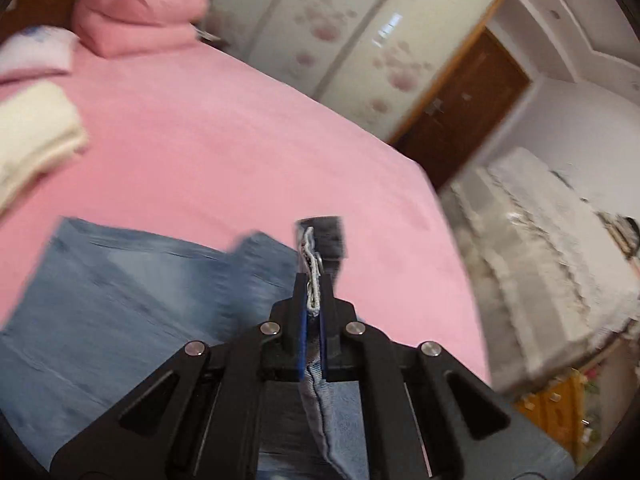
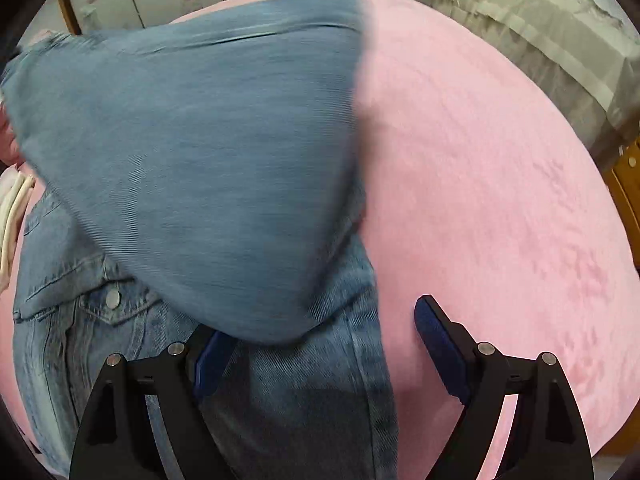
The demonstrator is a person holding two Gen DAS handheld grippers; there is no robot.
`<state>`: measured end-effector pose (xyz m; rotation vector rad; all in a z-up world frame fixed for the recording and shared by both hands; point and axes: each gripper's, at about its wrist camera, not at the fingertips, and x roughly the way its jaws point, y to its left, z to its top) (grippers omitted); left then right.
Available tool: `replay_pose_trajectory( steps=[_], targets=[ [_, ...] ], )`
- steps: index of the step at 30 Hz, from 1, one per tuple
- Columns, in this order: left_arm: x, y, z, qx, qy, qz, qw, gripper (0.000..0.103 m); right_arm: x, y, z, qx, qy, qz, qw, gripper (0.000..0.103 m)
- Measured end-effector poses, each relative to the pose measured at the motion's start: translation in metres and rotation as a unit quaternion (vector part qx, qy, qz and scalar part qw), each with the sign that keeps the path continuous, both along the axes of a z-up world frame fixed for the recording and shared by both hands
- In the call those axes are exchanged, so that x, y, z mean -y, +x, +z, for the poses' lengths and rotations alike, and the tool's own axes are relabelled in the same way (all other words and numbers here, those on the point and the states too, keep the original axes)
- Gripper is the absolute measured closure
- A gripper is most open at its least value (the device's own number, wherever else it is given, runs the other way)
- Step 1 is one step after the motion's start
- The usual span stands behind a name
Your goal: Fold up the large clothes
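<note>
The left gripper (image 1: 313, 280) fills the bottom of its own view, black arms with silver rivets and blue pads, its jaws pressed tight on a thick seamed edge of the denim jacket (image 1: 132, 292). The pinched edge stands up between the pads, showing a pale raw layer and a dark strip above it; that strip is blurred and its exact nature cannot be told. Below the pads a stitched seam runs down and is cut off by the frame. The rest of the jacket spreads left across the pink bed (image 1: 224, 128), its outline smeared by motion.

In the right wrist view the right gripper (image 2: 320, 344) hangs over the same jacket with its jaws wide apart and nothing pinched; the left pad is partly hidden under a fold, the other sits over bare pink cover. A big lifted flap of denim, ribbed and faded, is blurred and hides much of the jacket beneath it. Under it lies a chest pocket with a metal button (image 2: 113, 298) and double stitching.

The bed cover looks soft and fleecy. At the bed's far edge lie a folded cream cloth (image 1: 36, 132) and a stack of pink bedding (image 1: 140, 12), both cut off. A wardrobe (image 1: 332, 32) with flower prints stands beyond, hazy.
</note>
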<state>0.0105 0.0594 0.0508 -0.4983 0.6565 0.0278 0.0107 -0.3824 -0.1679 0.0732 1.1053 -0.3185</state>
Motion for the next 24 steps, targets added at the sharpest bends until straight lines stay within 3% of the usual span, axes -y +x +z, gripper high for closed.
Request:
replay_pose_trajectory(
  steps=[4, 7, 9, 11, 14, 17, 20, 24],
  targets=[
    [-0.031, -0.010, -0.049, -0.079, 0.030, 0.054, 0.9949, 0.101, 0.000, -0.002, 0.000, -0.006, -0.019, 0.023, 1.000, 0.016],
    [-0.043, -0.023, -0.111, -0.171, 0.049, 0.085, 0.9804, 0.101, 0.005, 0.001, -0.009, -0.022, -0.027, 0.025, 0.999, 0.016],
    [-0.050, -0.034, -0.140, -0.203, 0.059, 0.098, 0.9725, 0.101, 0.017, -0.003, -0.011, -0.026, -0.027, 0.011, 0.999, 0.016],
    [-0.057, -0.042, -0.157, -0.221, 0.039, 0.105, 0.9689, 0.101, 0.029, -0.010, -0.009, -0.015, -0.013, -0.014, 1.000, 0.016],
    [-0.063, -0.047, -0.168, -0.231, 0.001, 0.111, 0.9666, 0.101, 0.054, -0.022, 0.001, 0.015, 0.021, -0.051, 0.998, 0.017],
    [-0.061, -0.042, -0.168, -0.227, 0.024, 0.100, 0.9685, 0.101, 0.074, -0.034, 0.012, 0.036, 0.047, -0.064, 0.996, 0.017],
    [-0.050, -0.033, -0.163, -0.228, 0.045, 0.086, 0.9688, 0.101, 0.083, -0.031, 0.026, 0.050, 0.047, -0.037, 0.997, 0.018],
    [-0.050, -0.030, -0.163, -0.243, 0.069, 0.057, 0.9660, 0.101, 0.117, -0.038, 0.013, 0.039, 0.137, -0.099, 0.985, 0.017]
  ],
)
